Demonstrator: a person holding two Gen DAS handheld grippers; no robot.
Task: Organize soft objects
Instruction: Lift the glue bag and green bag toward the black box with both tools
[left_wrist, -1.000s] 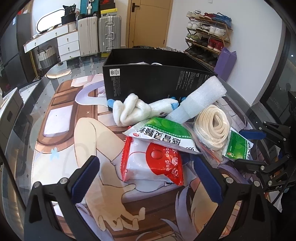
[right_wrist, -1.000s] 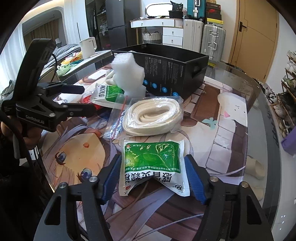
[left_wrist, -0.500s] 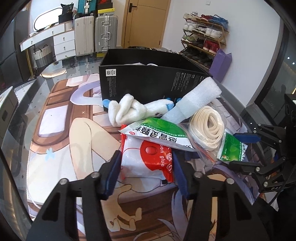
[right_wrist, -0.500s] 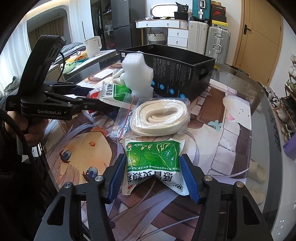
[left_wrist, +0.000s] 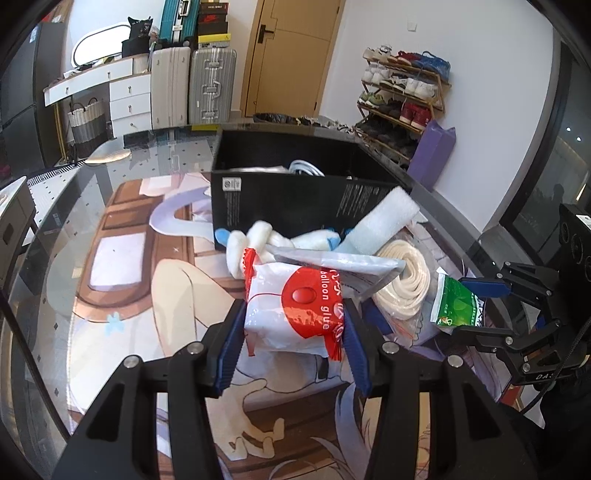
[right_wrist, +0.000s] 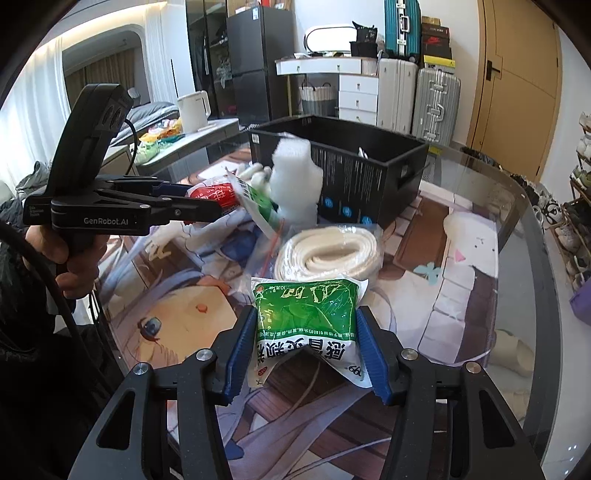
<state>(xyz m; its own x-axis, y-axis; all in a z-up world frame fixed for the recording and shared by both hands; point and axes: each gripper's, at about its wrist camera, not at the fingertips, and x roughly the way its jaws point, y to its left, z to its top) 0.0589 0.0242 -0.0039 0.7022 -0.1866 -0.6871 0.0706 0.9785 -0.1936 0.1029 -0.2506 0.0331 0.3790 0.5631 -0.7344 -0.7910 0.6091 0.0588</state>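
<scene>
My left gripper (left_wrist: 291, 343) is shut on a red and white balloon-glue packet (left_wrist: 295, 310) and holds it lifted above the table mat. A second green packet (left_wrist: 332, 260) leans on top of it. My right gripper (right_wrist: 304, 350) is shut on a green and white packet (right_wrist: 306, 325), lifted a little above the mat. Behind lie a bagged coil of cream strap (right_wrist: 328, 251), a white foam roll (right_wrist: 295, 181) and a white plush toy (left_wrist: 258, 240). The black box (left_wrist: 295, 192) stands behind the pile.
The glass table edge (right_wrist: 517, 280) curves on the right. Suitcases (left_wrist: 192, 85), drawers and a shoe rack (left_wrist: 402, 88) stand beyond the table. The left gripper also shows in the right wrist view (right_wrist: 221, 208), held by a hand.
Both grippers closed from open onto their packets. The left one lifted the red packet; the right one raised the green packet slightly.
</scene>
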